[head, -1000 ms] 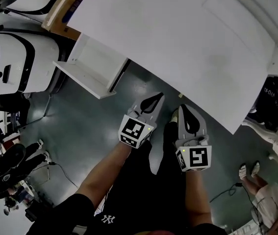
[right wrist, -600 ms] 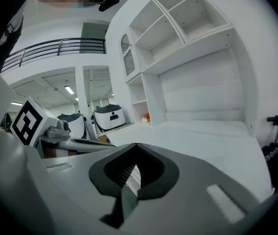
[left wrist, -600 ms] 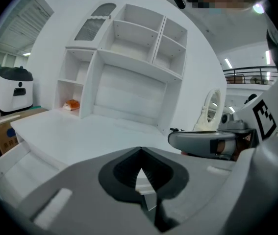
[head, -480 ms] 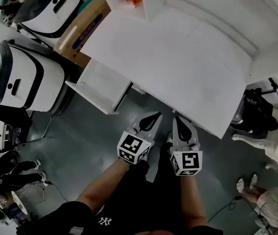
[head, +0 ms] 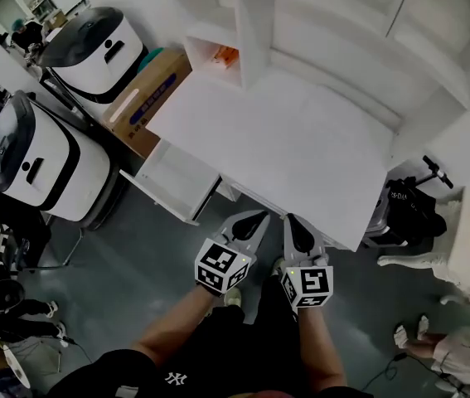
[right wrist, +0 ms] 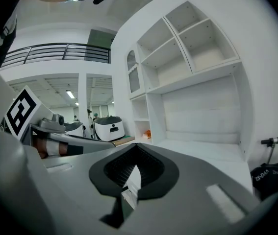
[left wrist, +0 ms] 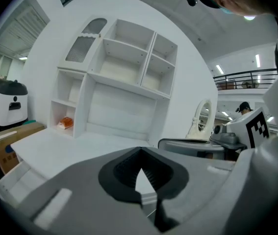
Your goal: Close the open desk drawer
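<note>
A white desk (head: 301,139) with a shelf hutch stands ahead in the head view. Its open drawer (head: 176,181) juts out from the desk's left end, white and empty as far as I see. My left gripper (head: 259,215) and right gripper (head: 288,219) are held side by side over the floor at the desk's front edge, right of the drawer and apart from it. Both are shut with nothing between the jaws. From the left gripper (left wrist: 139,150) view the drawer (left wrist: 11,177) shows at lower left. The right gripper (right wrist: 136,148) faces the hutch.
Two white rounded machines (head: 36,160) (head: 94,44) and a cardboard box (head: 147,94) stand left of the desk. An orange item (head: 226,55) lies in a low hutch cubby. A black bag and scooter (head: 409,210) are at the desk's right. Someone's feet (head: 409,334) are at lower right.
The view has pulled back from the desk, so the hutch and both machines now show. The grippers stay side by side and shut, now nearer the desk's front edge.
</note>
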